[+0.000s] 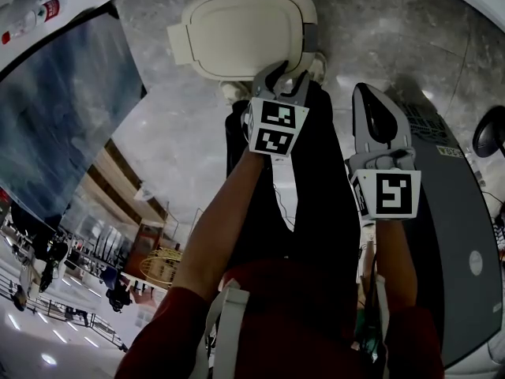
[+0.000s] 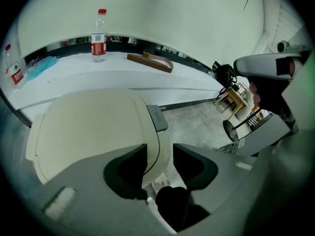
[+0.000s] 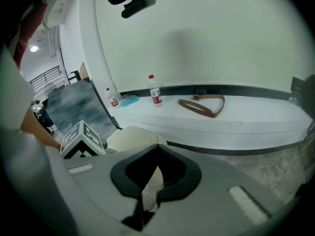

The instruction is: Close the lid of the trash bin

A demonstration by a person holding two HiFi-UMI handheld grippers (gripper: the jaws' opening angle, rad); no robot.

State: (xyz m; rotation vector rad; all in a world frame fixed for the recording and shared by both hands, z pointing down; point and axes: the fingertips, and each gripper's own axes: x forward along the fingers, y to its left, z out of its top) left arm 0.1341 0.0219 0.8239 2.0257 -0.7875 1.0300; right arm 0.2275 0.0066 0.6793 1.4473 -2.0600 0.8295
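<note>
The trash bin's cream lid sits at the top centre of the head view, its broad face turned toward the camera. My left gripper reaches its near right edge. In the left gripper view the lid fills the lower left, and its rim sits pinched between the jaws of the left gripper, beside a grey hinge tab. My right gripper hangs to the right of the bin, shut and empty. The right gripper shows its jaws meeting, with the lid beyond them.
A white ledge along the wall carries a water bottle, a second bottle and a brown strap. A grey cabinet stands at the right and a blue-grey panel at the left.
</note>
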